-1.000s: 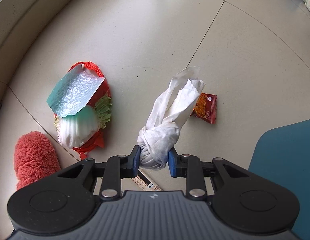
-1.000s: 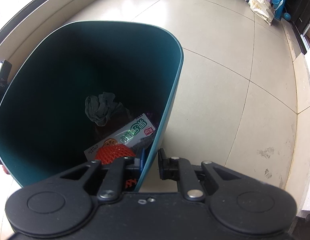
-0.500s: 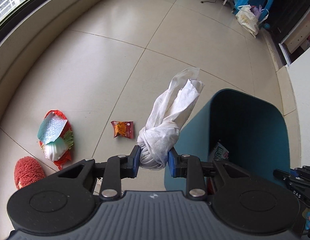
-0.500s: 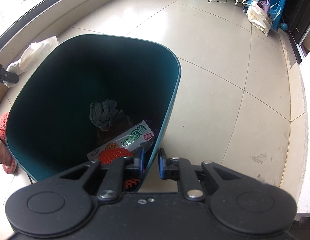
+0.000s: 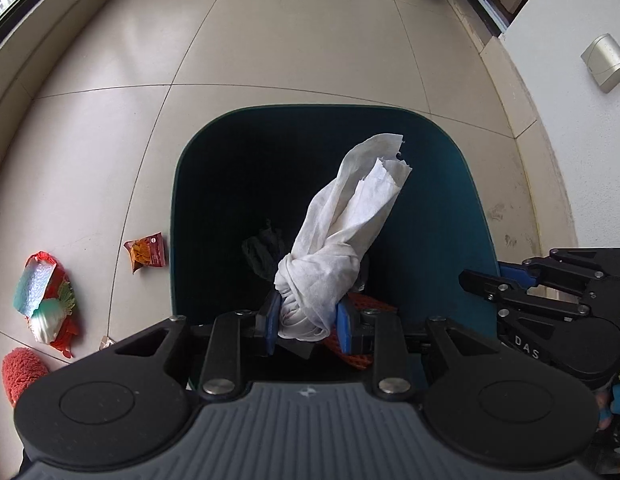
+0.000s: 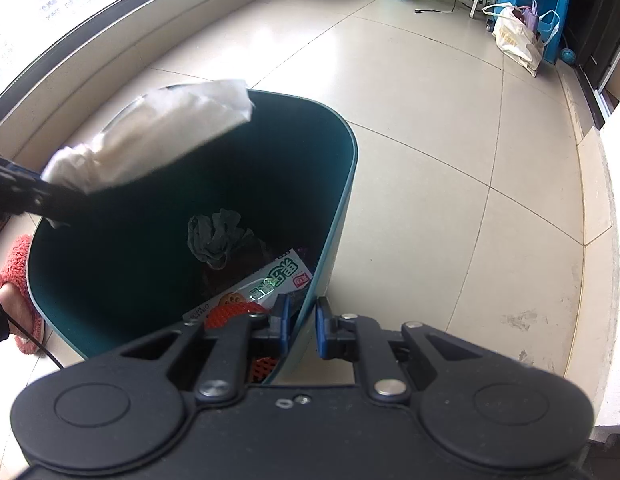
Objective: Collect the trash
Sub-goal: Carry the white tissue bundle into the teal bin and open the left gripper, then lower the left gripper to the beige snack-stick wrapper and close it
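1. The left gripper [image 5: 306,318] is clamping a knotted white tissue wad [image 5: 342,240], which is hanging above the open teal bin [image 5: 178,208].
2. The right gripper [image 6: 301,326] is pinching the bin's rim.
3. A snack wrapper [image 5: 147,251] is lying on the floor beside the bin.

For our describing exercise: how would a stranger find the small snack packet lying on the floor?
Start at the teal bin standing on the pale floor tiles. Just beside its left wall lies the snack packet, flat and alone. Unlike the bigger red bag bundle further left, it is small, dark red, with orange snacks pictured.
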`<act>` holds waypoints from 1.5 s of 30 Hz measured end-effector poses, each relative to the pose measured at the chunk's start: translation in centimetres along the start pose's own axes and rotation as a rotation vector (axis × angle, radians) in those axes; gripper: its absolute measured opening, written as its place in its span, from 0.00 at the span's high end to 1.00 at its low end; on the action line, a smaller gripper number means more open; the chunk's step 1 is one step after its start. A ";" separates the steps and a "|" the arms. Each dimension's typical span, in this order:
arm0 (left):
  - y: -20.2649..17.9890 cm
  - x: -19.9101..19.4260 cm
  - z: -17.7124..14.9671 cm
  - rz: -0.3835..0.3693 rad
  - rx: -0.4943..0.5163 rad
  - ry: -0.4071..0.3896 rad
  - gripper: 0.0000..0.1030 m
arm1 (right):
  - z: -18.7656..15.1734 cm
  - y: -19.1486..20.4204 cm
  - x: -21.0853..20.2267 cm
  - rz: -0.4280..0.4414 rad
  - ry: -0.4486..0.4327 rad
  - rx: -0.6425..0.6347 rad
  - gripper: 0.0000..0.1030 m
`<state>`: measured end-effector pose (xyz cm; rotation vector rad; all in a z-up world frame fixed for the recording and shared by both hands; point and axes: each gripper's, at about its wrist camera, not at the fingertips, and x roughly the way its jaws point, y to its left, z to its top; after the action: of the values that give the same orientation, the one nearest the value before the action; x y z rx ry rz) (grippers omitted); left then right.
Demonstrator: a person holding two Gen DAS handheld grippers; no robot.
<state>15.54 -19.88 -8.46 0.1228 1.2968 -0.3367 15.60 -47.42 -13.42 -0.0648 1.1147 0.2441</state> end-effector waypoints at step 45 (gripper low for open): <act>13.3 -6.2 -4.5 -0.024 -0.377 -0.132 0.21 | -0.3 -1.0 -0.4 0.035 -0.008 0.011 0.87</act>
<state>14.12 -5.01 -5.09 -0.2304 1.2102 -0.1145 15.37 -48.48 -13.30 -0.0344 1.1095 0.2692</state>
